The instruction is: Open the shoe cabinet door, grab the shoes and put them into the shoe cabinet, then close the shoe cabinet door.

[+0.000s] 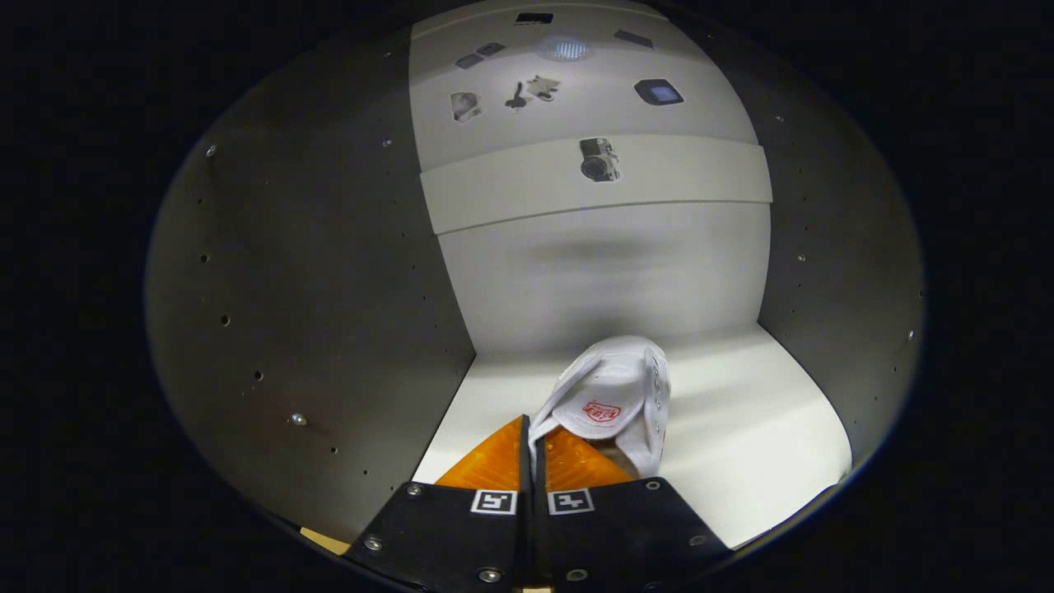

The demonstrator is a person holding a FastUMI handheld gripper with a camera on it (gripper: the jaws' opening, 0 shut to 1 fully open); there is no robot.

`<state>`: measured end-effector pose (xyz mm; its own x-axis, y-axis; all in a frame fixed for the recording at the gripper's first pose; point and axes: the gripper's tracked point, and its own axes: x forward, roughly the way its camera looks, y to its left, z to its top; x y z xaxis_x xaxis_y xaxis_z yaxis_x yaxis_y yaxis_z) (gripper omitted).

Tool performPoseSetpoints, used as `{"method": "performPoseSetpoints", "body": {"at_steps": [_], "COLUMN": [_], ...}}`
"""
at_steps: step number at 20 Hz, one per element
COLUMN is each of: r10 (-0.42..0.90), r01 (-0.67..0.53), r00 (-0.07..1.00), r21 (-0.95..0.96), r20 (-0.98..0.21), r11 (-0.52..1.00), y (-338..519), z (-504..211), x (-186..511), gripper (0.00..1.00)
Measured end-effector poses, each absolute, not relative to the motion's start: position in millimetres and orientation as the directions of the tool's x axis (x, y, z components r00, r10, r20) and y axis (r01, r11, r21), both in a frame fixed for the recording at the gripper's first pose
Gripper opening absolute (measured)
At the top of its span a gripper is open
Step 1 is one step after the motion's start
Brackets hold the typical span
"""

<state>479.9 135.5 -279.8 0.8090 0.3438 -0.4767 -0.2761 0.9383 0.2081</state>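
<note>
Heel rim of the shoe point(613, 395) hidden behind the closed jaws; toe foreshortened beyond. Small pictures above the shoe too blurred to identify.

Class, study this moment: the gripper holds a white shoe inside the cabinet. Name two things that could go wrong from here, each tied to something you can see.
1. The gripper seems to pinch only the thin edge of the white shoe, so the shoe could slip or twist before release.
2. The shoe hangs tilted just above the shelf; released like this, it may tip onto its side rather than stand flat.
</note>
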Motion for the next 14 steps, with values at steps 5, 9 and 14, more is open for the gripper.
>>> {"method": "performPoseSetpoints", "body": {"at_steps": [5, 9, 14], "r10": [0.31, 0.304, 0.301], "r01": [-0.242, -0.229, -0.228], "r00": [0.811, 0.806, 0.824], "r21": [0.198, 0.207, 0.205], "r20": [-0.497, -0.508, -0.481], "r11": [0.95, 0.951, 0.952], "y": [131, 125, 120], "z": [-281, -267, -241], "x": [477, 456, 404], "gripper": [0.05, 0.28, 0.36]}}
